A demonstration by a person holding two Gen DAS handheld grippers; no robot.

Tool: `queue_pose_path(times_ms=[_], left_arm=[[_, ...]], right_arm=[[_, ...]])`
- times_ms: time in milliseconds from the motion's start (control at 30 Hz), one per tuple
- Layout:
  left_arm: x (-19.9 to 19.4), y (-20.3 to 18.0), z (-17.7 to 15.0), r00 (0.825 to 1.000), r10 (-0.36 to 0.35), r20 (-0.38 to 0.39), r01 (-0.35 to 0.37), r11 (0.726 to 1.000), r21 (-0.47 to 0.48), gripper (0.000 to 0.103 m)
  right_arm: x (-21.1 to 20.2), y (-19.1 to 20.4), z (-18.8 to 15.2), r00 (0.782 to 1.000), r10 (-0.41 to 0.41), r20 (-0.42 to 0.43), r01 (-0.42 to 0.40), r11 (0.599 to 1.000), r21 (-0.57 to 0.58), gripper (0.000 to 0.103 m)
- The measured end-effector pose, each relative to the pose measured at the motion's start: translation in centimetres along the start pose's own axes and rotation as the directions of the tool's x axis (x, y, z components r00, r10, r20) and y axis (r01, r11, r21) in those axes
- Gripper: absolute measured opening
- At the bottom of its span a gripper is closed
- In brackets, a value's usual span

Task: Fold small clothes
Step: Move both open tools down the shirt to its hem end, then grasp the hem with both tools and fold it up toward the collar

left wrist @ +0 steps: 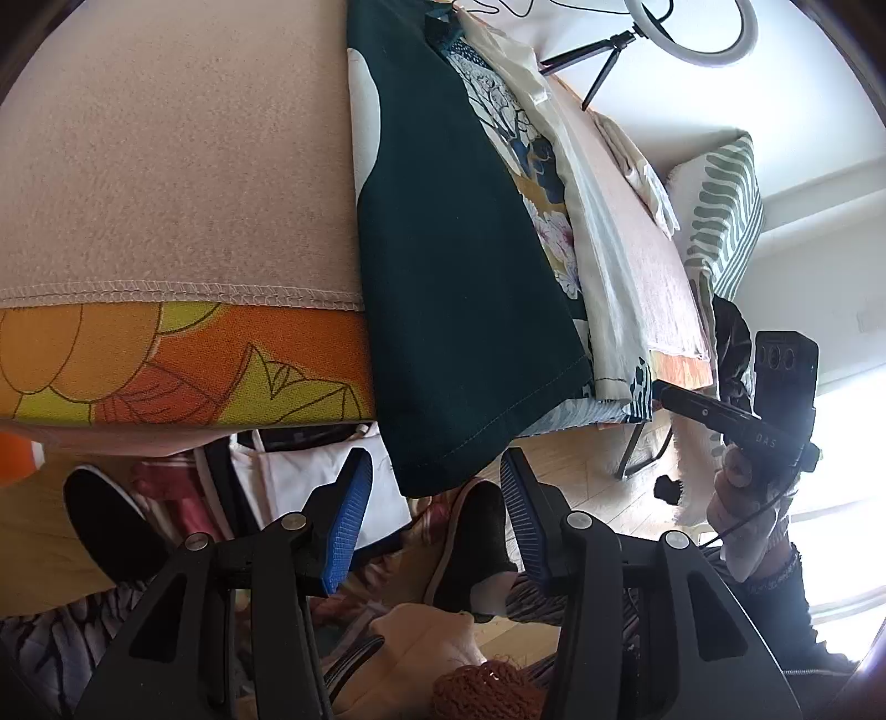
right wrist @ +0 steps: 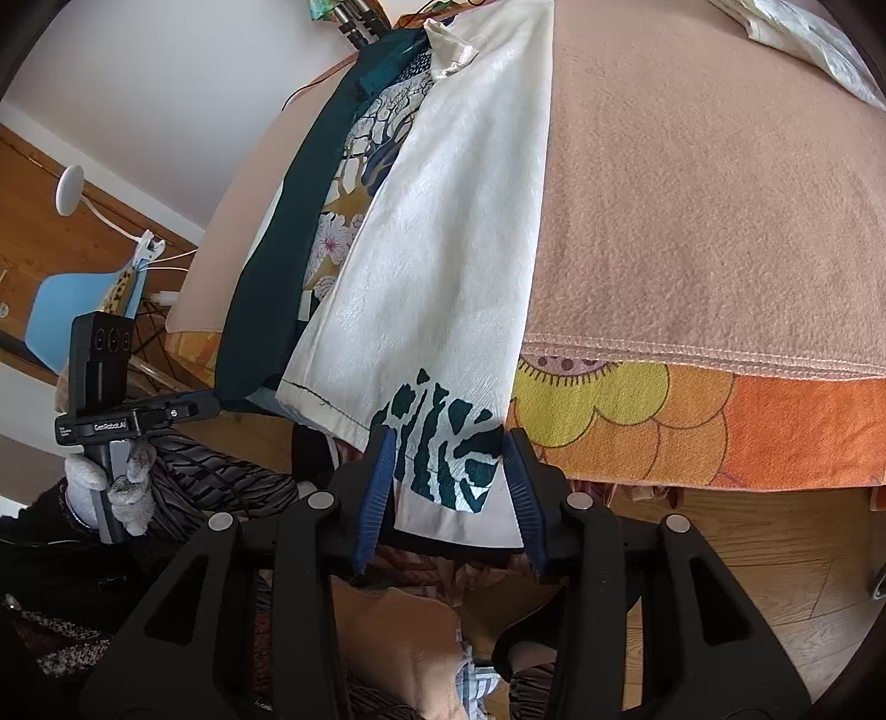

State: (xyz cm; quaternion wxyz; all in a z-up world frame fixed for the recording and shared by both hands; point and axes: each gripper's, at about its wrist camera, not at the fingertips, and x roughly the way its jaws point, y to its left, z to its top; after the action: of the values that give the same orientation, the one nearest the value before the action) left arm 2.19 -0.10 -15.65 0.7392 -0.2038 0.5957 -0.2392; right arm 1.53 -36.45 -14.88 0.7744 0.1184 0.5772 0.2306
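Garment: a small piece of clothing [right wrist: 421,266] lies along the table, with its lower end hanging over the near edge. It has a dark green panel [left wrist: 443,249], a printed middle strip with flowers and branches [left wrist: 531,166], and a cream panel [right wrist: 443,221] that carries a dark green striped print at its hem [right wrist: 443,443].
Table cover: a beige fleece blanket [left wrist: 166,155] with a stitched hem is spread over the table; below the hem, an orange and yellow flowered cloth [right wrist: 692,421] runs along the near edge.
Left gripper: the left gripper [left wrist: 437,515] has its blue-padded fingers [left wrist: 346,520] spread apart, just below the hanging hem of the dark green panel. The hem reaches down between the finger tips; I cannot tell whether cloth touches a pad.
Right gripper: the right gripper [right wrist: 448,498] is also spread wide, at the near edge of the table. The cream hem with the striped print hangs into the gap between its fingers [right wrist: 376,498], and nothing is clamped.
Hands: a gloved hand [right wrist: 111,487] holds the other tool's handle, seen at the left side of the right wrist view.
Second cloth: a crumpled pale cloth [right wrist: 803,39] lies toward the far right corner of the table.
Surroundings: a ring light [left wrist: 692,33] on a tripod stands beyond the far edge; a light blue chair [right wrist: 72,310] stands off the left side; the floor is wood [right wrist: 775,581].
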Motion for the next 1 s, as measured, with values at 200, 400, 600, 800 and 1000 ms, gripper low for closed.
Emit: queue_pose_path(times_ms=[200, 400, 600, 800, 1000], left_arm=[[0.0, 0.3, 0.5, 1.000, -0.022, -0.002, 0.022, 0.999, -0.023, 0.047], [0.9, -0.1, 0.8, 0.997, -0.071, -0.023, 0.070, 0.997, -0.031, 0.047], [0.8, -0.2, 0.7, 0.997, -0.077, -0.009, 0.076, 0.997, -0.033, 0.023], [0.3, -0.5, 0.6, 0.995, -0.099, 0.004, 0.099, 0.995, -0.025, 0.004], [-1.5, -1.7, 1.4, 0.991, -0.117, 0.066, 0.116, 0.993, 0.021, 0.002]], right_arm=[[0.6, -0.7, -0.7, 0.996, 0.080, -0.035, -0.078, 0.994, 0.075, 0.055], [1.0, -1.3, -0.5, 0.991, 0.125, -0.042, -0.120, 0.986, 0.115, 0.055], [1.2, -1.6, -0.6, 0.984, 0.172, -0.051, -0.163, 0.976, 0.146, 0.046], [1.0, -1.0, -0.4, 0.972, 0.233, -0.036, -0.225, 0.963, 0.151, 0.017], [-0.9, -0.2, 0.7, 0.971, 0.231, 0.057, -0.236, 0.965, 0.111, 0.006]])
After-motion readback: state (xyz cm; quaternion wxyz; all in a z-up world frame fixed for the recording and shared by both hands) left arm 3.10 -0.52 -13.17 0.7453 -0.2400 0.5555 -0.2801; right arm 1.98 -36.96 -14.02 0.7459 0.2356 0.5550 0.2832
